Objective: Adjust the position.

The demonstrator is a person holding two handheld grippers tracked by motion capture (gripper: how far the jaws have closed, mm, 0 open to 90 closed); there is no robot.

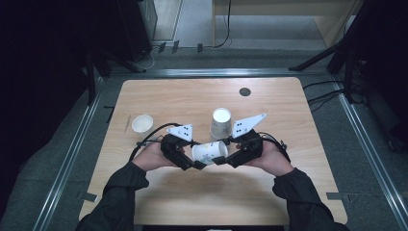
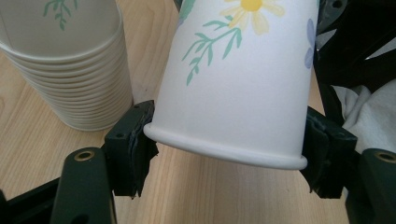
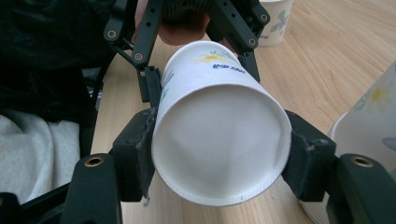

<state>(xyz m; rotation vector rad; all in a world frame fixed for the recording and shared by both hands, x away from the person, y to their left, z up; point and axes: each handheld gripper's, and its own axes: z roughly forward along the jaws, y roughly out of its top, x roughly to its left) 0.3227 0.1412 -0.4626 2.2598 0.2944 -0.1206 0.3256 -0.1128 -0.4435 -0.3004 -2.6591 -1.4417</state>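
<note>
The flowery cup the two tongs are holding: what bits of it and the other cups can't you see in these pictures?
- Flowery cup, high view: its ends are covered by the left tongs and right tongs.
- Left gripper view: its top is cut off by the upper edge.
- Right gripper view: blue print on its side is too small to read.
- Cup stack, left gripper view: cut off at the top, so no full count.
- Single cup, high view: its pattern is too small.
</note>
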